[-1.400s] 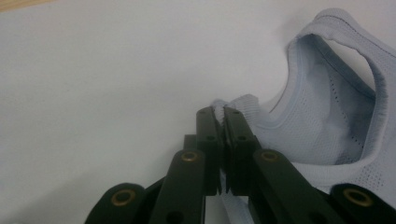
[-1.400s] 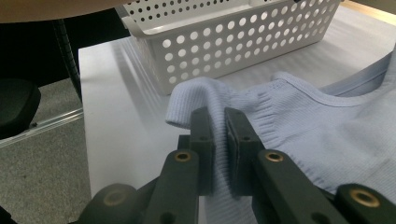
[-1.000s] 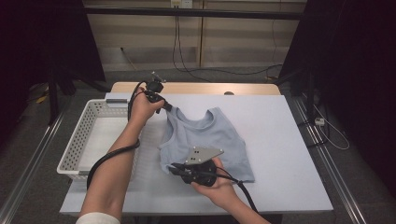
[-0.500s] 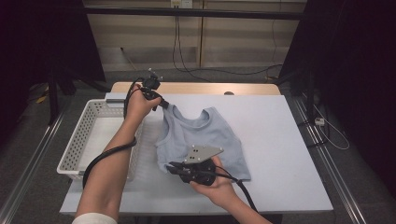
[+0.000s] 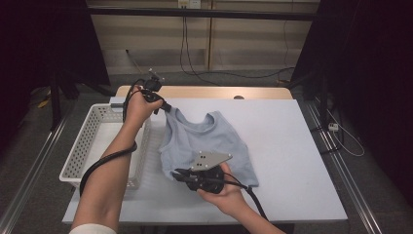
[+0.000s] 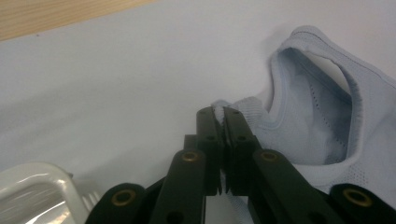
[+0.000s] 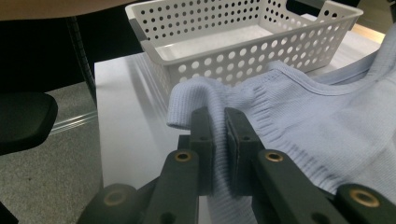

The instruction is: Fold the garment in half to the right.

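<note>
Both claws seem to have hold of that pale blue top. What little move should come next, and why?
Probably lift the top and carry it towards the white basket. The left claw pinches a shoulder strap, the right claw the ribbed hem, and the basket beside it stands empty.

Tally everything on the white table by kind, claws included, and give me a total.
Light blue knit top: 1
White perforated basket: 1
Claws, each shut on the top: 2, the left claw at a shoulder strap, the right claw at the ribbed hem
Total: 4
</note>
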`<action>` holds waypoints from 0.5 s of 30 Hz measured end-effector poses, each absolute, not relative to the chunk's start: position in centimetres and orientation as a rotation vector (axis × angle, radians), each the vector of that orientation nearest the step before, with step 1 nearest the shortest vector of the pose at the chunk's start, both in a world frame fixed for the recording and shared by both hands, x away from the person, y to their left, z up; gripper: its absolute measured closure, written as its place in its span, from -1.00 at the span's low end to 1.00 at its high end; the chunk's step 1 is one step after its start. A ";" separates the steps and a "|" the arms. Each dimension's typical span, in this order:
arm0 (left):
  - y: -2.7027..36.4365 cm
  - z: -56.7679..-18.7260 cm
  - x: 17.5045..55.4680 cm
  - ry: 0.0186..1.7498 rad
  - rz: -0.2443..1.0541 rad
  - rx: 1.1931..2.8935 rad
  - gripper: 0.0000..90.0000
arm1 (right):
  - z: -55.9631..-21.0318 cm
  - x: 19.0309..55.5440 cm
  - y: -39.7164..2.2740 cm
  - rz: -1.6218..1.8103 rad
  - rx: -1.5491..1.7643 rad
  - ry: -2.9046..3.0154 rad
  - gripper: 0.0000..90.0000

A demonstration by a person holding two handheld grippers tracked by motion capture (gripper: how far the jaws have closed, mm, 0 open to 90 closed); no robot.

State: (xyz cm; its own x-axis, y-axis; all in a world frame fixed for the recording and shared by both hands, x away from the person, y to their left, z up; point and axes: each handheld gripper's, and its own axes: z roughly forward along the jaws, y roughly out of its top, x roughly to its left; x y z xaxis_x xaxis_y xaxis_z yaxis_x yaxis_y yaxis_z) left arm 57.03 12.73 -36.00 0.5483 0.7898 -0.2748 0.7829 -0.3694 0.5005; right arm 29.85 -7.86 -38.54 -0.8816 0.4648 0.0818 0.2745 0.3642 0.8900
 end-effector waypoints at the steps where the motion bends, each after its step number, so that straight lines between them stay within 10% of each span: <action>1: 12.8 -36.0 57.0 1.263 0.017 2.200 0.93 | -38.4 29.9 -7.9 1.540 0.666 2.433 0.86; 15: 13.4 -35.8 56.9 1.267 0.011 2.193 0.93 | -38.0 30.0 -7.5 1.537 0.659 2.444 0.86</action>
